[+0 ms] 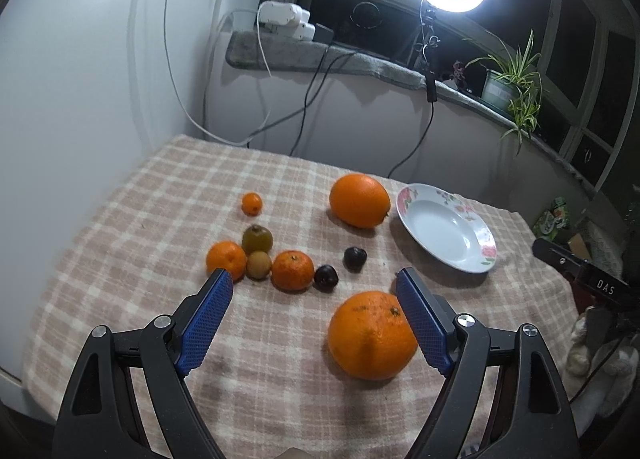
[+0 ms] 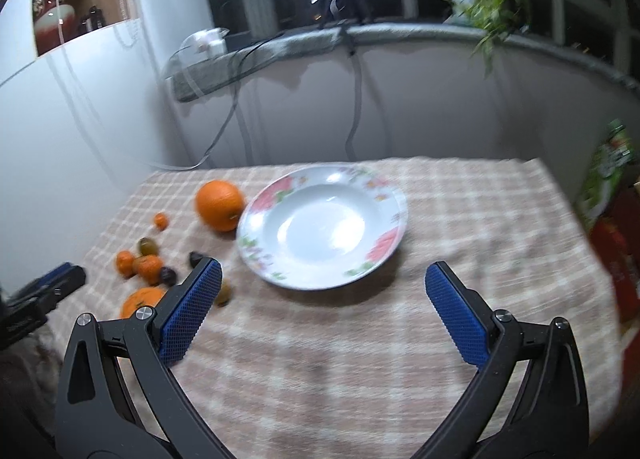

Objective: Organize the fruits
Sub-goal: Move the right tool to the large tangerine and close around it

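1. Fruit lies loose on a checked cloth (image 1: 132, 227), all of it off the plate (image 1: 448, 227), which stands empty at the far right of the table with a flowered rim.
2. Left gripper (image 1: 314, 287): fingers spread wide, nothing held. The near orange (image 1: 370, 335) sits just inside its right finger; touching or a hair apart, I cannot tell.
3. Right gripper (image 2: 322, 283): also spread wide and empty, hanging over bare cloth short of the plate. That view is blurred.
4. A far orange (image 1: 359, 199) lies just beside the plate's left rim. A cluster sits mid-table: two mandarins (image 1: 292, 270), two greenish-brown fruits (image 1: 257, 239), two dark plum-like fruits (image 1: 326, 278), and a tiny orange fruit (image 1: 252, 203) set apart behind.
5. Handling, as a judgement: the near orange looks firm, fairly heavy and round, so it may roll; its pebbled rind should give the ribbed blue pads purchase. Best taken across its widest girth, pads on opposite sides, with moderate squeeze.
6. The dark fruits look smooth and soft; they would bruise or slip under a hard pinch. The plate is likely ceramic, so set fruit down rather than drop it.
7. Writing: "DAS" reads in white on a black bar (image 1: 580, 271) at the right edge of the left view. A green packet (image 1: 554, 219) beyond it has printing too small to read.
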`<state>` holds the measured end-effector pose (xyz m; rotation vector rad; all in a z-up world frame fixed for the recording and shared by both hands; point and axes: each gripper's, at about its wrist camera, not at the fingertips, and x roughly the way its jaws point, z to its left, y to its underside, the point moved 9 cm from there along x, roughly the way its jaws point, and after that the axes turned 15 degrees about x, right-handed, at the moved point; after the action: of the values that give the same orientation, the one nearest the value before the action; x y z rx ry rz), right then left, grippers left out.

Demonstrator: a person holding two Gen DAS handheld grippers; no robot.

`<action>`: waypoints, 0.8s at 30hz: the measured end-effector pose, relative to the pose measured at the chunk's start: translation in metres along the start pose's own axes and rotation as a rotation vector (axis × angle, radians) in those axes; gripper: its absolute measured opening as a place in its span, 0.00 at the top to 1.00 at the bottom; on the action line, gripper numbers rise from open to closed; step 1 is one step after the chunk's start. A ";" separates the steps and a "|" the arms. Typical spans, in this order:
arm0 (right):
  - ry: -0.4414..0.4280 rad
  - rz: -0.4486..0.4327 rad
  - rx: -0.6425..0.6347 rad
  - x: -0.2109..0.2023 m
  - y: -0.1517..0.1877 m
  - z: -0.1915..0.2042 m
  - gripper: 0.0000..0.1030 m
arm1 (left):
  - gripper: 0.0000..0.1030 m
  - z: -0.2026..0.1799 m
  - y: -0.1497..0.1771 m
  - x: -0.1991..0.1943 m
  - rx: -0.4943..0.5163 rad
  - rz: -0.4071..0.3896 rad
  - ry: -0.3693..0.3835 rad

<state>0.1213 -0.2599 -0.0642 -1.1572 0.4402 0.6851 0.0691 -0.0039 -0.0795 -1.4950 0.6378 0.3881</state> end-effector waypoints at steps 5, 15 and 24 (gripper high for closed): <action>-0.120 0.116 -0.008 0.017 0.020 0.021 0.00 | 0.19 -0.011 0.014 0.009 -0.036 0.044 0.087; -0.314 0.347 -0.045 0.040 0.061 0.072 0.00 | 0.26 -0.031 0.032 0.020 -0.026 0.106 0.164; -0.373 0.486 -0.077 0.061 0.088 0.101 0.05 | 0.27 -0.043 0.043 0.027 -0.008 0.141 0.199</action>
<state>0.1010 -0.1282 -0.1273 -0.9691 0.3804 1.3249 0.0576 -0.0481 -0.1284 -1.5124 0.9036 0.3523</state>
